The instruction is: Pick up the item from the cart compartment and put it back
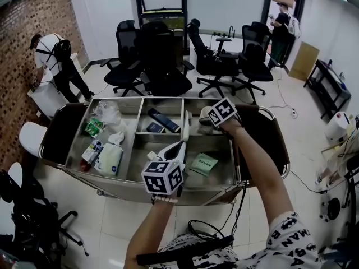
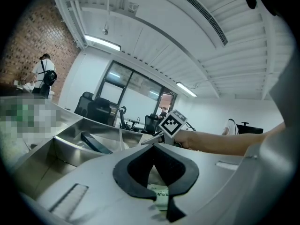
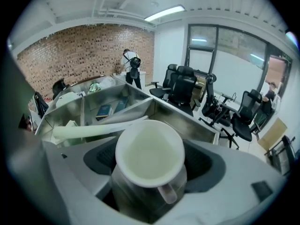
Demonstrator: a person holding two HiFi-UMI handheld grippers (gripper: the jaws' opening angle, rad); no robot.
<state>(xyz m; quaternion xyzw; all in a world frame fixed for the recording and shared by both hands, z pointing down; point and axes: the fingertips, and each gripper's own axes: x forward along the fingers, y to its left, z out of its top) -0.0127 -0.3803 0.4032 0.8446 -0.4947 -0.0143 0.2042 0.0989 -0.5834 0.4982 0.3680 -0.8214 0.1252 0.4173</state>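
R gripper (image 1: 208, 118) is closing round the cup (image 3: 149, 156), which is sitting in the back-right compartment of the cart (image 1: 112, 182). Pads aren't pressing on it yet, w/ gaps showing on both sides. The cup's mouth and handle are facing the gripper's camera, clear of the jaws. Best approach, imo: closing evenly on the body below the rim, keeping it centred so it isn't tipping, then lifting straight up w/o dragging on the compartment wall. L gripper (image 1: 185, 122) is hovering near the cart's middle, jaws together, holding nothing.

cup (image 3: 150, 154) base hidden; pkt (image 2: 161, 194) print unreadable
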